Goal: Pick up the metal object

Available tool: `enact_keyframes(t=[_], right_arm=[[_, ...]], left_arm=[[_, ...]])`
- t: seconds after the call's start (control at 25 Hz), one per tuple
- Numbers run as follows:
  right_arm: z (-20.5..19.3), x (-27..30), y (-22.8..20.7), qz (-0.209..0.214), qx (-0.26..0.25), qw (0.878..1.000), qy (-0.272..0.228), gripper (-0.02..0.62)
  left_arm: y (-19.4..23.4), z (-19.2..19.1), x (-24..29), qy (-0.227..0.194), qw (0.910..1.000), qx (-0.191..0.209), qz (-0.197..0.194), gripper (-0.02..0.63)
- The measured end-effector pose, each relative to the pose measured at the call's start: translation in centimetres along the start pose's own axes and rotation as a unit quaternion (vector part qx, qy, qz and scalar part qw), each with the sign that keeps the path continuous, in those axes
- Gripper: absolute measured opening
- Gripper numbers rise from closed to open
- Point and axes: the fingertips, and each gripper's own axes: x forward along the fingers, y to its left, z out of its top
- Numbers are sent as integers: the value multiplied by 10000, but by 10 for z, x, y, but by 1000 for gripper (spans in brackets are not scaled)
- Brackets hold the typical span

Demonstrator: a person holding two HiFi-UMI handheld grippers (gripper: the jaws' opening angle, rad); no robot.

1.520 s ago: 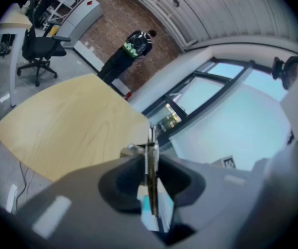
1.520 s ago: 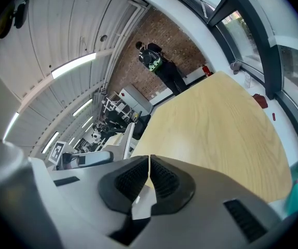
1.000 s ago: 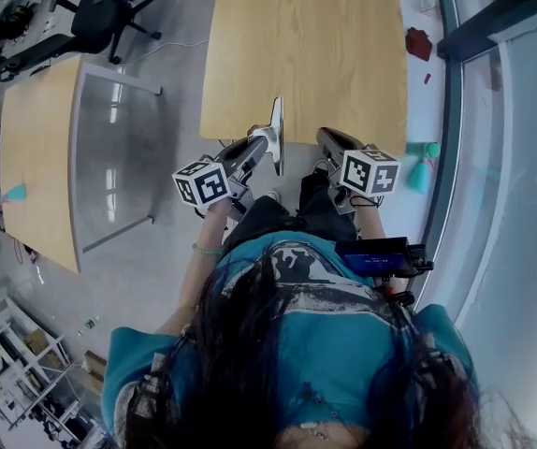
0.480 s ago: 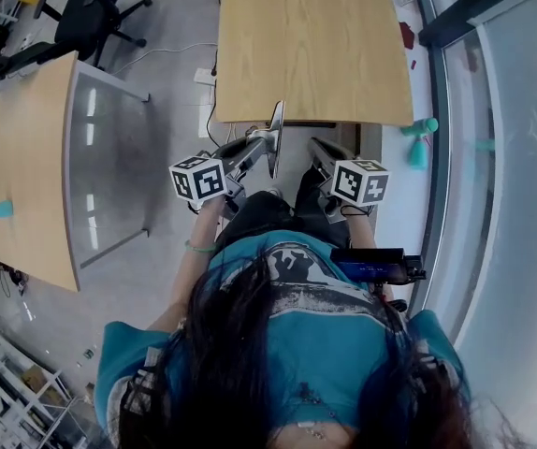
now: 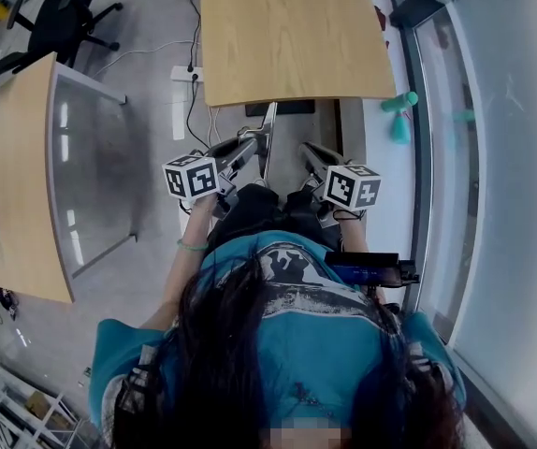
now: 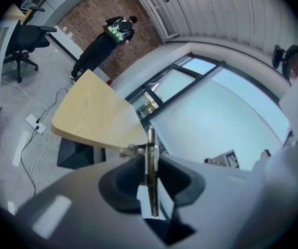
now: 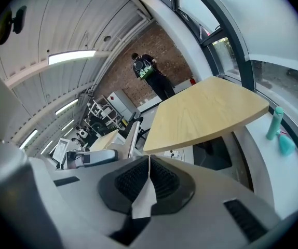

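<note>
While left gripper [image 6: 150, 157] pinches metal object [image 6: 150, 139], shape unclear edge-on, right gripper [image 7: 148, 162] closed

Silvery grey on the metal object [image 5: 269, 137] against the pale honey wood grain of the table [image 5: 292, 36]; left gripper [image 6: 150, 162] and right gripper [image 7: 148, 165] are both light grey with black pads [image 7: 163, 179]. Each carries a white cube [image 5: 190, 177] printed with black square markers. The person's shirt [image 5: 306, 335] is teal with a black-and-grey print, the bottle [image 5: 399, 125] teal too, the chair [image 5: 58, 26] black
</note>
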Motion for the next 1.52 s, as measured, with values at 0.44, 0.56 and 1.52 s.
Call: enact_keyframes(t=[0.44, 0.56, 1.52], right_arm=[[-34, -37, 9, 154, -50, 9999, 14, 18], [-43, -53, 10, 162, -12, 9999, -21, 18], [-221, -229, 14, 432, -641, 9970, 96, 18]], left_arm=[[-31, -42, -4, 103, 9999, 54, -21, 81], [-43, -54, -3, 172, 9998, 85, -41, 81], [-169, -275, -72, -50, 9992, 55, 387, 81]])
